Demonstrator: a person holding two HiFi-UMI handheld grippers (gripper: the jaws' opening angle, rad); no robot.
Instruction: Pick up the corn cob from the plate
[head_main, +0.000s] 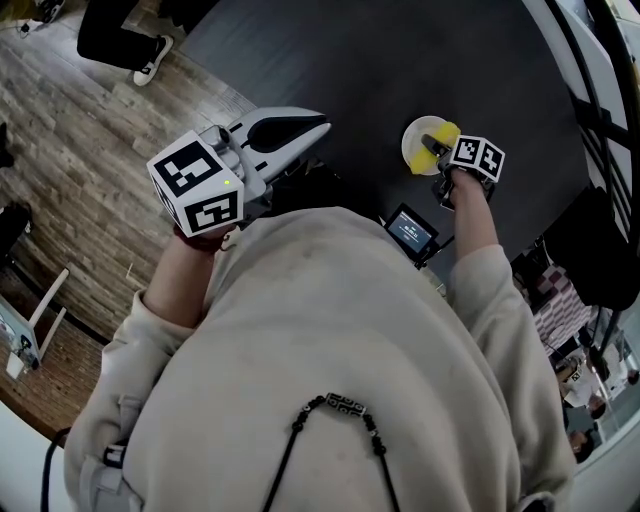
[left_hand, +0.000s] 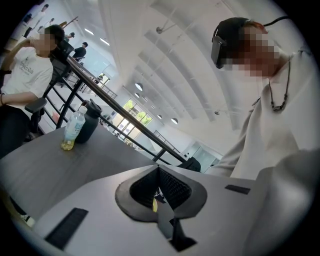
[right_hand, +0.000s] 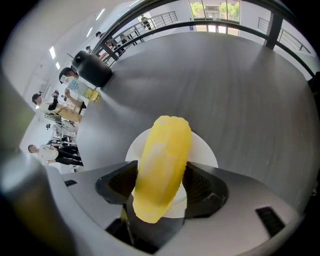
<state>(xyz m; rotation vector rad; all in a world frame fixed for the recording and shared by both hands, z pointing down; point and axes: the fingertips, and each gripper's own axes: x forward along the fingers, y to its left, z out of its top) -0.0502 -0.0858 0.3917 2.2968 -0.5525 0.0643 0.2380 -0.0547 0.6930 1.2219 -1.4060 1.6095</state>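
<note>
1. head view: the corn cob (head_main: 444, 134) lies on a small white plate (head_main: 413, 142) on the dark table (head_main: 400, 60), to the right of the person's body. the right gripper (head_main: 434, 152) points steeply down onto it, so the right hand is plainly the nearer one. the left gripper (head_main: 312, 128) hangs well apart on the other side, off the plate. this view gives the layout but hides how the right jaws stand.
2. left gripper view: the left gripper (left_hand: 159, 172) is clenched, its pads meeting with nothing between them. it looks across the bare table (left_hand: 60, 165) towards a drink bottle (left_hand: 73, 131) and a dark flask (left_hand: 90, 122). no corn and no plate show here.
3. right gripper view: the right gripper (right_hand: 161, 169) stands spread wide and straddles the corn cob (right_hand: 165, 145), one jaw on each long side. the cob's long axis runs away from the camera, across the line of closing, and it rests on the plate (right_hand: 202, 147). the pads sit just beside it and, as i judge it, are not yet pressing. the coming squeeze needs only to meet its sides.
</note>
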